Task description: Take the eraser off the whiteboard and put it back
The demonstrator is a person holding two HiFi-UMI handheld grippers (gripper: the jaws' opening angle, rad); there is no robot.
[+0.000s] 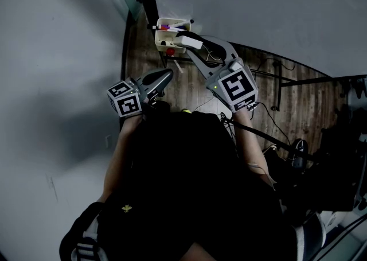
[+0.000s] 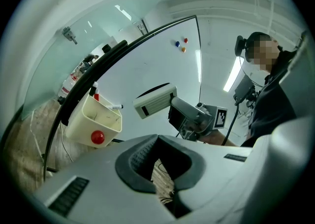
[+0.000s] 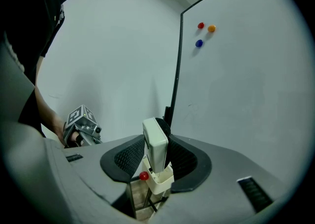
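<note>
Whiteboard edge (image 3: 176, 65), held eraser (image 3: 155, 144) near tray (image 3: 161, 181)

Count:
- 2 tongs: left tongs (image 2: 160, 161), right tongs (image 3: 156, 156).
- 1 eraser (image 1: 190, 42), between the right tongs.
- 1 whiteboard (image 3: 246, 95), ahead of both.
- 1 cream tray (image 2: 93, 119), just beyond the right tongs.
- 1 red knob (image 2: 97, 137), on the tray's front.
- 2 markers (image 2: 114, 106) visible in the tray.
- 3 magnets (image 3: 201, 25), high above the right tongs: red, orange, blue.
</note>
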